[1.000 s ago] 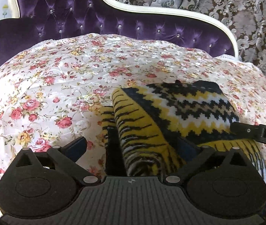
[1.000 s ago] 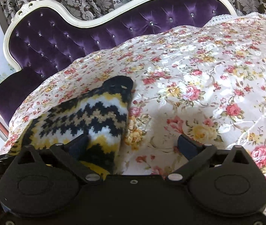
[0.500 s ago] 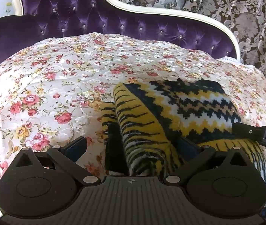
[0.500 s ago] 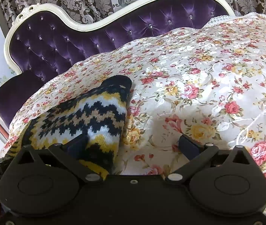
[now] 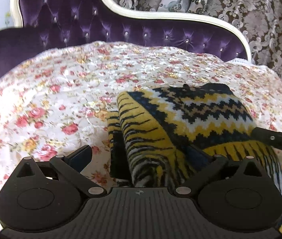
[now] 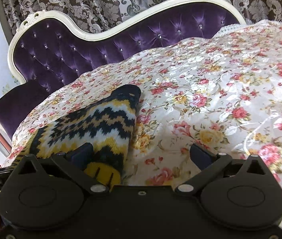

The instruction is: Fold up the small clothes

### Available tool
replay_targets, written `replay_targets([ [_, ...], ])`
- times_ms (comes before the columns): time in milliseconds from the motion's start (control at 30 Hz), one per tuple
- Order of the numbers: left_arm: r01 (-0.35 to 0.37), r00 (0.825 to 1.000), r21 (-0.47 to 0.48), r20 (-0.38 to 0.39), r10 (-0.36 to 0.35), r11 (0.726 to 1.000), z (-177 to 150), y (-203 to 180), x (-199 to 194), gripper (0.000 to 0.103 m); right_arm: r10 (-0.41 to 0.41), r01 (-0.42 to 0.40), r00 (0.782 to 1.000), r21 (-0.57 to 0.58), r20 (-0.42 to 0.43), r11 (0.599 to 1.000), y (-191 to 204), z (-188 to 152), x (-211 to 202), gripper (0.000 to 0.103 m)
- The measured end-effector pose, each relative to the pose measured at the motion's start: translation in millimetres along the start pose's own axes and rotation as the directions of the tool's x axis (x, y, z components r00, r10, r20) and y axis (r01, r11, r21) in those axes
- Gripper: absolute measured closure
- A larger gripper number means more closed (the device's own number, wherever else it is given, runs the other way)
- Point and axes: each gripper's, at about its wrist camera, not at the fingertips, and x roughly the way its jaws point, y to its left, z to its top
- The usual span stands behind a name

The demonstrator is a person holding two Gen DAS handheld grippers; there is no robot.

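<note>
Your left gripper [image 5: 140, 154] and right gripper [image 6: 140, 152] were matte black, each with two round discs, silver pivot screws and dark blue fingers [image 6: 81, 155].

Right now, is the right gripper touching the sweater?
Cannot tell. In the right wrist view the right gripper is open; its left finger overlaps the sweater, but contact isn't plain.

Both views look low and forward over their own fingers, close above the floral cover [image 5: 61, 91] [image 6: 220, 91], toward the purple headboard [image 5: 101, 27] [image 6: 81, 53]. The left view has the knit [image 5: 190, 115] at centre right, the right view has it [image 6: 101, 123] at lower left. They share knit, cover, headboard and curtain [image 5: 250, 10] [image 6: 101, 2].
</note>
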Motion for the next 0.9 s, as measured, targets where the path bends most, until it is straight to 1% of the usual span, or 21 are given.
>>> replay_targets([
  [167, -0.012, 0.999, 0.023, 0.041, 0.011, 1.0, -3, -7, -21, 0.001, 0.021, -0.021, 0.999, -0.013, -0.034, 1.0, 9, -9, -23, 0.0],
  [300, -0.015, 0.998, 0.036, 0.064, 0.013, 0.999, -5, -14, -39, 0.001, 0.006, -0.01, 0.999, -0.082, -0.047, 0.997, 24, -16, -43, 0.0],
  [367, -0.036, 0.996, 0.058, 0.083, 0.031, 0.998, -7, -20, -49, 0.001, -0.007, 0.003, 0.999, -0.102, -0.035, 0.995, 30, -20, -53, 0.0],
  [400, -0.047, 0.995, 0.074, 0.094, 0.04, 0.996, -7, -23, -54, 0.001, -0.001, -0.002, 1.0, -0.102, -0.024, 0.995, 32, -21, -59, 0.0],
  [533, -0.103, 0.985, 0.146, 0.15, 0.08, 0.984, -10, -37, -76, 0.001, 0.013, -0.012, 1.0, -0.08, 0.015, 0.997, 35, -23, -81, 0.0],
  [633, -0.123, 0.98, 0.163, 0.178, 0.093, 0.979, -12, -44, -89, 0.001, 0.019, -0.015, 0.999, -0.089, 0.043, 0.996, 36, -23, -97, 0.0],
  [700, -0.1, 0.983, 0.152, 0.17, 0.074, 0.983, -12, -46, -95, 0.001, 0.022, -0.017, 0.998, -0.082, 0.058, 0.997, 36, -22, -108, 0.0],
  [800, -0.048, 0.991, 0.118, 0.131, 0.033, 0.992, -14, -46, -102, 0.001, 0.016, -0.01, 0.998, -0.088, 0.067, 0.996, 38, -21, -119, 0.0],
  [900, -0.037, 0.994, 0.083, 0.104, 0.029, 0.996, -18, -48, -107, 0.001, -0.009, 0.018, 0.997, -0.129, 0.074, 0.992, 44, -24, -128, 0.0],
])
